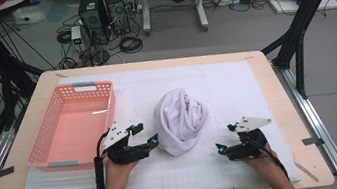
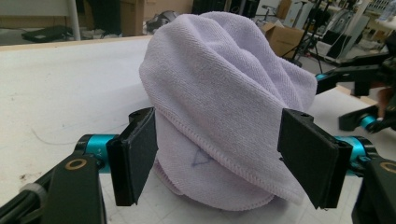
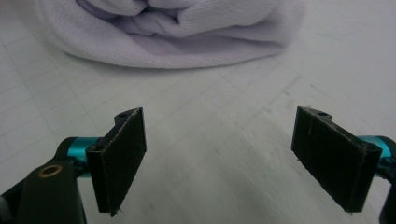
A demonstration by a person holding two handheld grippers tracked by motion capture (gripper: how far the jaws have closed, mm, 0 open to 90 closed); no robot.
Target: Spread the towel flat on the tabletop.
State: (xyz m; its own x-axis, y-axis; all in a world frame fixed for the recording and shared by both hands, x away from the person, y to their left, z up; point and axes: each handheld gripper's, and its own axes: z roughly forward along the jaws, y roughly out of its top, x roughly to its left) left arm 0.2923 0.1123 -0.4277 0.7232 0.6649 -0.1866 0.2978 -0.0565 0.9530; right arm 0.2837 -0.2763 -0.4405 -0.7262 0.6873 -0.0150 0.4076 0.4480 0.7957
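A crumpled white towel [image 1: 180, 119] sits mid-bench on the white mat [image 1: 236, 84], right of the pink basket [image 1: 73, 126]. The left gripper [image 1: 143, 134] gapes wide just beside it; the right gripper [image 1: 225, 139] hangs open, a little apart.

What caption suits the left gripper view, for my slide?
Open left tool straddling a bunched lilac towel on the white mat.

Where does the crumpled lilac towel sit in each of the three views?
High view: towel at table centre, right of the pink basket.
Left gripper view: towel centre, between the open jaws.
Right gripper view: towel along the top edge.
Shared landmark: white gridded mat.
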